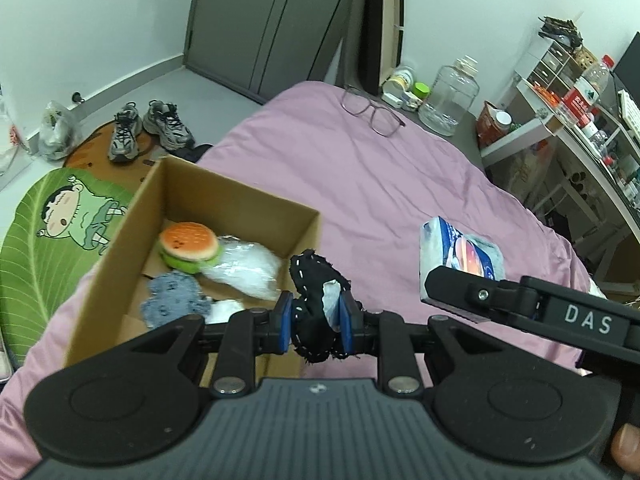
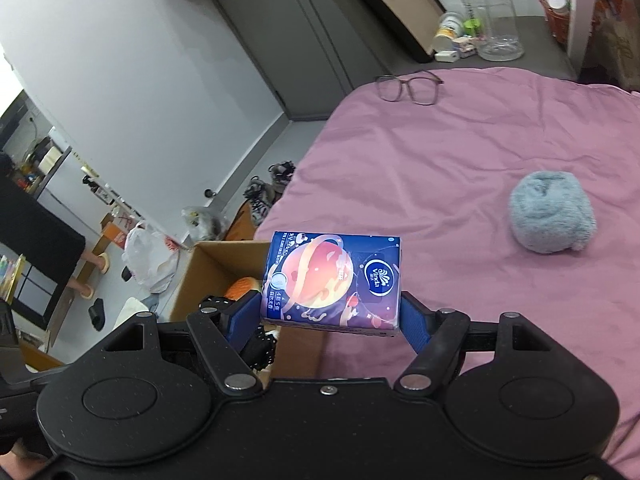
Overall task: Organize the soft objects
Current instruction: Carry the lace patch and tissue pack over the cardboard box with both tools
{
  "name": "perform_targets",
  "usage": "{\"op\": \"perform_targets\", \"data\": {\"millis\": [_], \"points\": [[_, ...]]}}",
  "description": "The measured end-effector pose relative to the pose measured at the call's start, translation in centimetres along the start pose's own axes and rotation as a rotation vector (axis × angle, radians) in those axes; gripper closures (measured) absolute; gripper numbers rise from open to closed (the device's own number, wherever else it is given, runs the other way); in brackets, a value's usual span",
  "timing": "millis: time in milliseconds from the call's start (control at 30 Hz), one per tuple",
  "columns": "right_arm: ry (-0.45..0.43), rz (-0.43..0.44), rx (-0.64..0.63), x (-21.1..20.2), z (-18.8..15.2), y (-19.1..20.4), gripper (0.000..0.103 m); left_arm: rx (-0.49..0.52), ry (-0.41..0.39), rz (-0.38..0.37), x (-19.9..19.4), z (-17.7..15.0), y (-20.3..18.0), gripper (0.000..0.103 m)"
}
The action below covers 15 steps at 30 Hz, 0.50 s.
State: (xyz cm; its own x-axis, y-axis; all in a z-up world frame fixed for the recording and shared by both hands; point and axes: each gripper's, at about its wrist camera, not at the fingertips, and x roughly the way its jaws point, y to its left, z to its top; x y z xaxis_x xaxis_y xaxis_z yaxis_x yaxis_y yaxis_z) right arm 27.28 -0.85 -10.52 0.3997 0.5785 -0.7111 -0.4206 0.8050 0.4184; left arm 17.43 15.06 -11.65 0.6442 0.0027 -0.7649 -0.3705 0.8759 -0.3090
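A small black fabric piece with white stitching (image 1: 316, 304) is being pinched between the clenched blue pads of the left gripper (image 1: 314, 322), just beside the near corner of an open cardboard box (image 1: 224, 184) on a pink bedspread (image 1: 360, 168). It is judged light and limp, so it is best gripped at a bunched middle. A blue tissue pack (image 2: 332, 280) is being held across its width by the right gripper (image 2: 332, 316); it looks light and squashy, with a slick wrapper. Inside the box, a plush burger (image 1: 188, 246), a grey knitted piece (image 1: 174, 298) and a crinkled clear bag (image 1: 246, 268) are being kept. A fluffy blue-grey bundle (image 2: 552, 216) is lying apart on the bedspread, with glasses (image 2: 408, 88) farther off.
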Motion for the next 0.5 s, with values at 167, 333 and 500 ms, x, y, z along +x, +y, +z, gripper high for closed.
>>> {"op": "perform_targets", "data": {"millis": [167,333,500], "points": [[0.011,0.006,-0.024,0.3,-0.2,1.3,0.032,0.001,-0.007,0.014,-0.4,0.0,1.2,0.08],[0.022,0.002,-0.041,0.8,-0.4,2.2,0.032,-0.02,-0.016,0.027,-0.7,0.0,2.9,0.08],[0.038,-0.009,-0.061,1.6,-0.6,3.4,0.032,-0.038,-0.021,0.035,-0.9,0.1,4.7,0.08]]}}
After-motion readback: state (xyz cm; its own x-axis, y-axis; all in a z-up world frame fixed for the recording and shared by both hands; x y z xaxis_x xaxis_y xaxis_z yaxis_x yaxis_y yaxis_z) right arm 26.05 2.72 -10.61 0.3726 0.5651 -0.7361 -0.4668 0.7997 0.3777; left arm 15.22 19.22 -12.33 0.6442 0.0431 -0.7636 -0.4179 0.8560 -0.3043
